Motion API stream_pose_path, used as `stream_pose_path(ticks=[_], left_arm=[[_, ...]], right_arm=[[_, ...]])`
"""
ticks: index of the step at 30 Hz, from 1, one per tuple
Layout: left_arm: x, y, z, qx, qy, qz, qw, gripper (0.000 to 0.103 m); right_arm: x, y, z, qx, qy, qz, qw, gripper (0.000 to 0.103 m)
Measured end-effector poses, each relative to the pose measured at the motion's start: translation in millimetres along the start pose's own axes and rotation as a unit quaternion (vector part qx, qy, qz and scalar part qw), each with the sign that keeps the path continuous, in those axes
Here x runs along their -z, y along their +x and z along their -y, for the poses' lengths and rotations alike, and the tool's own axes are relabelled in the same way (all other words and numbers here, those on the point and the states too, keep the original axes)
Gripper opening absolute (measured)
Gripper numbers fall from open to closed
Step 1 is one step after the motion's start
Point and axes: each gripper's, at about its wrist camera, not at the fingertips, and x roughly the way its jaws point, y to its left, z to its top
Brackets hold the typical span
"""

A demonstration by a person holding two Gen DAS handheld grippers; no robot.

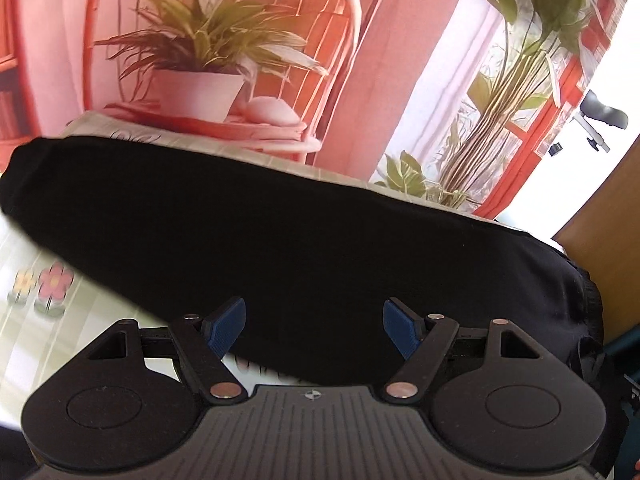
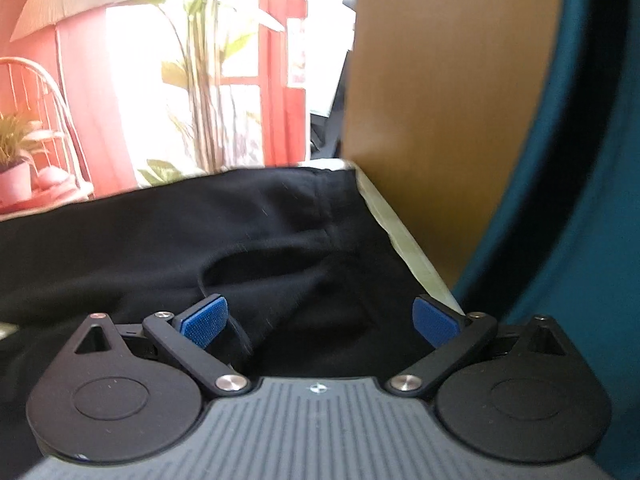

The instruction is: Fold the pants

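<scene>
Black pants [image 1: 280,248] lie as a long folded band across the pale flowered tablecloth [image 1: 36,320] in the left wrist view. My left gripper [image 1: 314,326] hovers over their near edge, its blue pads [image 1: 226,326] wide apart with nothing between them. In the right wrist view the pants [image 2: 180,240] show a seam and a rumpled fold near the waist end. My right gripper [image 2: 320,322] stands open above that fabric, its blue pads [image 2: 206,320] clear of the cloth.
A brown board [image 2: 432,120] and a teal panel [image 2: 580,200] stand close on the right of the table. Behind the table hangs a backdrop picturing a potted plant [image 1: 200,76], a chair and a red window frame. The table edge [image 2: 412,260] runs beside the pants.
</scene>
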Motion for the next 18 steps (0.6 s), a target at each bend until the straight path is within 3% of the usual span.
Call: stream_pose_path(ticks=[4,10,18], left_arm=[[-6,8,-11,-0.01,0.009,-0.015,0.9998,0.078],[7,28,-41,-0.008,-0.032,-0.063,0.9975,0.078],[22,35,-14,0.028,0.038,-0.072,0.9963,0.078]], right_arm=[[-17,20,-22,-0.017,-0.014,0.001,1.0,0.101],[-23,45,-46,-0.041,-0.032,-0.021,0.998,0.1],[1,48,-46,-0.038,-0.014,-0.052,0.998,0.1]])
